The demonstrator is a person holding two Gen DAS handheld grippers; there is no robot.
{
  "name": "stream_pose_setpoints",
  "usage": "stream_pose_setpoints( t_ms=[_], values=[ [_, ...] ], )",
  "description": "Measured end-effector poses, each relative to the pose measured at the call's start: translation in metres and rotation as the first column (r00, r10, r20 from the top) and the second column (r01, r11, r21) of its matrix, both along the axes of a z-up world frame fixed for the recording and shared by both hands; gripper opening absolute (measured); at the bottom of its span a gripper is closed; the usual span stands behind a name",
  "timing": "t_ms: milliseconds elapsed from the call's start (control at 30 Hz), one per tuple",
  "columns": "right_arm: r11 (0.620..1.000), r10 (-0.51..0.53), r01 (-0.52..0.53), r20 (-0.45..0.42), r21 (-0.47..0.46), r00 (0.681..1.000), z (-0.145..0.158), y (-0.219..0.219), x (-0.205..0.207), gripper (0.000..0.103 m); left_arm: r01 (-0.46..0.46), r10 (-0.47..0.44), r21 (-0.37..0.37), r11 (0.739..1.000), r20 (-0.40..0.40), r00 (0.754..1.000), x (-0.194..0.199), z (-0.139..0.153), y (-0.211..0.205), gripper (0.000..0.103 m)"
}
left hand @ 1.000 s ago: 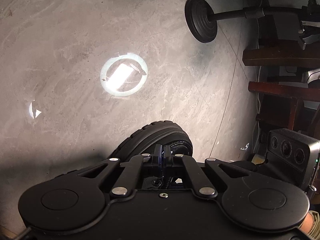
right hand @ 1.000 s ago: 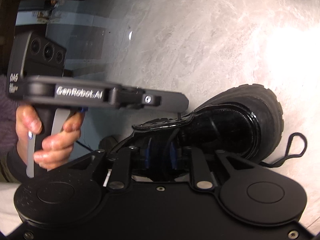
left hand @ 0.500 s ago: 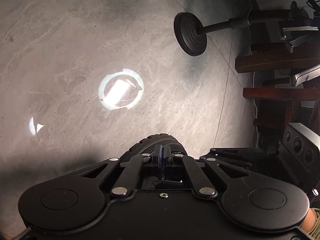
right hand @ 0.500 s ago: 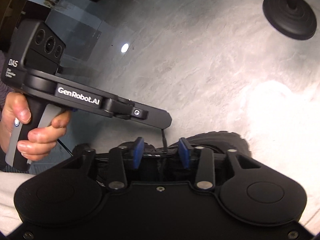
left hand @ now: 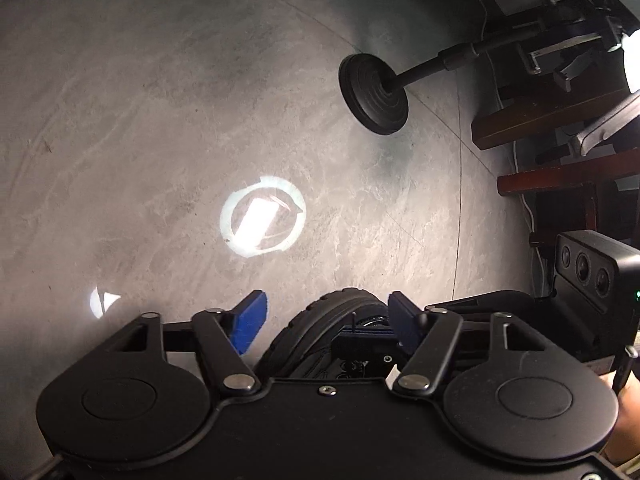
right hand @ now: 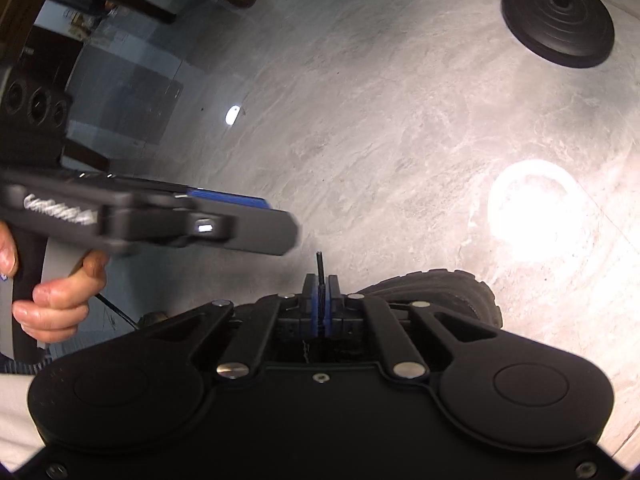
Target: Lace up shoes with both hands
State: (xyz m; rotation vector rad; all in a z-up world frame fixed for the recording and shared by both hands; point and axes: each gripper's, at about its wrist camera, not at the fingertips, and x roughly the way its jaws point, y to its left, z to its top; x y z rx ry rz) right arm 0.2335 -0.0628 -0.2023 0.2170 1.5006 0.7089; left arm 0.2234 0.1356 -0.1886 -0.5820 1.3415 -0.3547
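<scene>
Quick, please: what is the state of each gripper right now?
Left gripper: open, blue pads apart, holding nothing, above the black lug-soled boot.
Right gripper: shut on the thin black shoelace end.

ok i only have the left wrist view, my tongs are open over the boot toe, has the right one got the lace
observer: yes, the right tongs are shut on the black lace, and its tip pokes out above the pads
operator: where's mine from over there
observer: the left tongs sit at frame left of that lace tip, clear of it, and look blurred
operator: what's holding them
observer: a hand grips them from underneath
</scene>
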Motion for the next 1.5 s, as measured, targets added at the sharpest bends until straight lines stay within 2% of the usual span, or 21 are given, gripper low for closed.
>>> stream_pose_setpoints(
  t_ms=[100,233,533,633,833,1033,1067,1100,1133,1200,1333,1500],
  values=[
    [0.999,-0.033,0.033,0.003,0.01,0.999,0.004,-0.004,0.006,0.003,0.047,-0.048,0.05,0.998,0.033,0.998,-0.003,0.003,0.002,0.069],
    [0.997,-0.071,0.071,0.02,0.016,0.997,0.01,-0.009,0.015,0.003,0.105,-0.108,0.065,0.992,0.039,0.993,-0.008,0.004,-0.004,0.069],
    [0.993,-0.105,0.102,0.048,0.06,0.993,0.028,-0.009,0.021,0.003,0.247,-0.258,0.147,0.958,0.058,0.964,-0.012,0.002,-0.038,0.067],
    [0.991,-0.113,0.109,0.057,0.076,0.992,0.034,-0.008,0.023,0.003,0.263,-0.274,0.15,0.953,0.056,0.96,-0.014,0.001,-0.042,0.066],
    [0.987,-0.131,0.123,0.07,0.107,0.989,0.045,-0.007,0.025,0.003,0.242,-0.252,0.127,0.962,0.066,0.966,-0.011,0.002,-0.04,0.053],
    [0.982,-0.145,0.134,0.084,0.132,0.986,0.054,-0.005,0.031,0.003,0.238,-0.247,0.098,0.966,0.093,0.964,-0.007,0.007,-0.043,0.052],
    [0.982,-0.145,0.133,0.087,0.136,0.986,0.056,-0.004,0.031,0.003,0.237,-0.246,0.091,0.967,0.099,0.964,-0.007,0.008,-0.043,0.048],
    [0.981,-0.145,0.131,0.093,0.139,0.985,0.059,-0.003,0.032,0.003,0.235,-0.244,0.083,0.968,0.106,0.964,-0.007,0.009,-0.043,0.032],
    [0.981,-0.145,0.13,0.103,0.145,0.984,0.063,-0.002,0.032,0.003,0.234,-0.241,0.075,0.969,0.113,0.964,-0.007,0.01,-0.043,0.026],
    [0.979,-0.146,0.127,0.118,0.157,0.982,0.071,-0.001,0.032,0.003,0.23,-0.235,0.058,0.972,0.127,0.964,-0.006,0.013,-0.043,0.004],
    [0.979,-0.139,0.114,0.14,0.168,0.98,0.081,0.002,0.031,0.003,0.221,-0.223,0.033,0.975,0.154,0.963,-0.006,0.018,-0.041,0.003],
    [0.985,-0.12,0.092,0.186,0.149,0.975,0.088,0.003,0.029,0.003,0.211,-0.218,0.059,0.976,0.18,0.959,-0.006,0.026,-0.039,0.003]
  ],
)
